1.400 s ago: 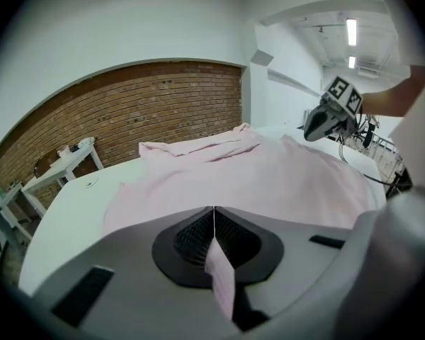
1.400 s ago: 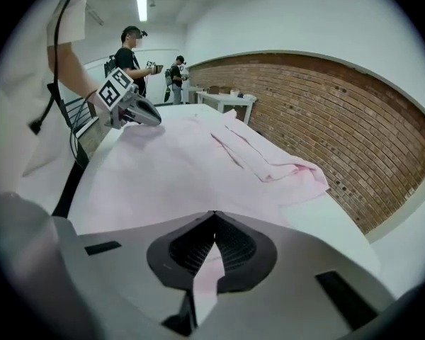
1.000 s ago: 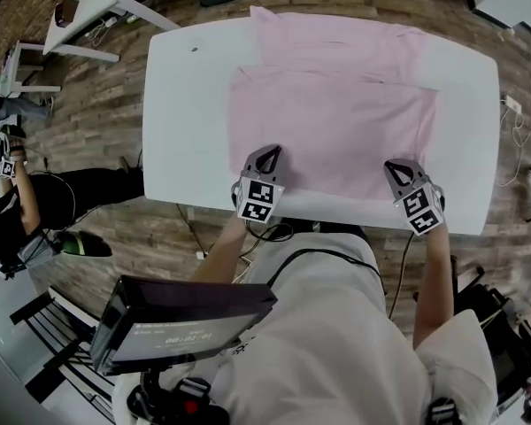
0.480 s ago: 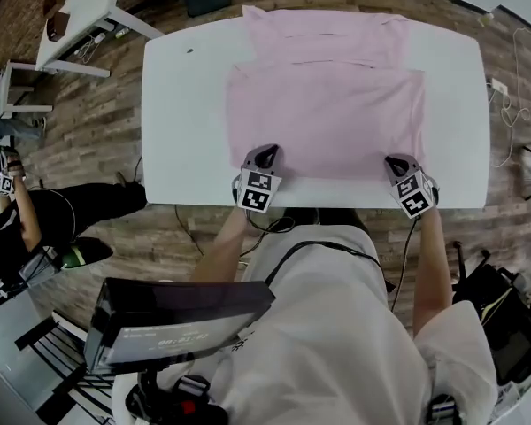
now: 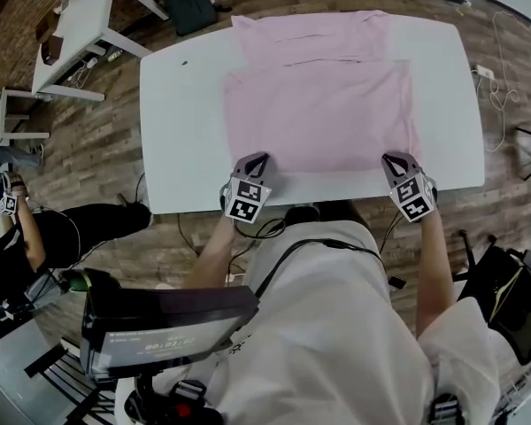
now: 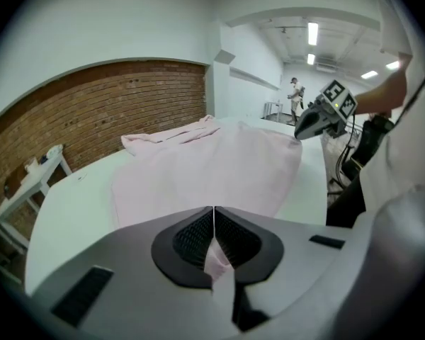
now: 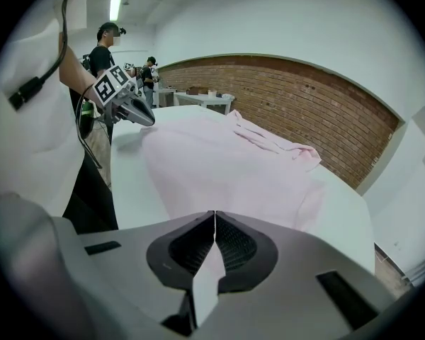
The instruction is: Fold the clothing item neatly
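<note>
The left gripper [image 6: 213, 212] is clenched on the near edge of the pink shirt [image 5: 323, 113], with a pinch of cloth showing between its closed jaws. The right gripper [image 7: 214, 217] grasps the same edge at the other corner. The shirt lies flat on the white table [image 5: 181, 122] in two layers, its far end showing beyond the upper one. Since a second ago both grippers have drawn that edge slightly toward the table's near side, and the right one's cube now overhangs it.
</note>
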A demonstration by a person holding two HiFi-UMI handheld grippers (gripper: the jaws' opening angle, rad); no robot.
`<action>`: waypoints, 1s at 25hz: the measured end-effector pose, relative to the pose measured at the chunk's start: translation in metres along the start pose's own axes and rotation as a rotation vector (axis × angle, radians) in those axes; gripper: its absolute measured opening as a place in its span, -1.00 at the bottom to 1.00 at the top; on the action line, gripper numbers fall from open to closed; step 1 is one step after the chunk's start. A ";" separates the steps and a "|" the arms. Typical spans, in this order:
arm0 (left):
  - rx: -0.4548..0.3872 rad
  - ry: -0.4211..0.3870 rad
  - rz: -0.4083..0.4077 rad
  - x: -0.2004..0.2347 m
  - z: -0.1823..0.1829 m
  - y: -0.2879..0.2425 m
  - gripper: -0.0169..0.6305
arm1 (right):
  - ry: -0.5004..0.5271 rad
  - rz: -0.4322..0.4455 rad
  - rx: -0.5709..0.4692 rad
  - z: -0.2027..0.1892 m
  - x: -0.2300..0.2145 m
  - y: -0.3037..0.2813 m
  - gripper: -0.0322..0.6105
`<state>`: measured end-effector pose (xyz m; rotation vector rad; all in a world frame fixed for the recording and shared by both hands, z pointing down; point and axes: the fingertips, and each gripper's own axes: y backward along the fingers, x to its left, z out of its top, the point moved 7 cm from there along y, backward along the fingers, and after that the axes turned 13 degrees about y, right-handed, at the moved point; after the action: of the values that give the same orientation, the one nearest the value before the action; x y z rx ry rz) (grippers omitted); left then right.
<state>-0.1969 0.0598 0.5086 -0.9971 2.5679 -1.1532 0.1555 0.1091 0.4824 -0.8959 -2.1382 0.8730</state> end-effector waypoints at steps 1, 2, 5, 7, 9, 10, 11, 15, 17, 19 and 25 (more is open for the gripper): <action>0.006 -0.047 -0.003 -0.002 -0.001 0.004 -0.94 | 0.004 -0.006 0.003 0.000 0.004 0.003 -0.89; 0.012 -0.090 -0.005 -0.005 -0.002 0.007 -0.94 | 0.012 -0.007 0.009 0.000 0.009 0.006 -0.89; 0.037 -0.181 -0.025 -0.014 -0.012 0.012 -0.83 | 0.044 0.006 0.040 -0.003 0.024 0.008 -0.88; 0.065 -0.240 -0.041 -0.022 -0.021 0.011 -0.70 | 0.056 0.007 0.054 -0.006 0.032 0.009 -0.87; 0.085 -0.293 -0.041 -0.029 -0.027 0.011 -0.61 | 0.065 0.006 0.060 -0.009 0.040 0.010 -0.74; 0.092 -0.316 -0.035 -0.031 -0.029 0.011 -0.58 | 0.071 0.004 0.062 -0.009 0.043 0.010 -0.70; 0.097 -0.342 -0.025 -0.031 -0.031 0.011 -0.55 | 0.078 0.002 0.066 -0.009 0.046 0.009 -0.67; 0.120 -0.479 0.036 -0.031 -0.030 0.006 -0.53 | 0.127 -0.003 0.099 -0.016 0.052 0.004 -0.48; 0.122 -0.528 0.049 -0.035 -0.027 0.003 -0.53 | 0.134 -0.001 0.105 -0.021 0.052 0.003 -0.47; 0.129 -0.558 0.063 -0.041 -0.027 -0.003 -0.53 | 0.132 0.000 0.103 -0.030 0.050 0.000 -0.43; 0.170 -0.610 0.132 -0.054 -0.034 -0.018 -0.53 | 0.278 -0.017 0.130 -0.054 0.046 -0.008 -0.37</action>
<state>-0.1602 0.1061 0.5382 -0.9406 1.9861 -0.8462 0.1682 0.1579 0.5334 -0.8763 -1.8275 0.8165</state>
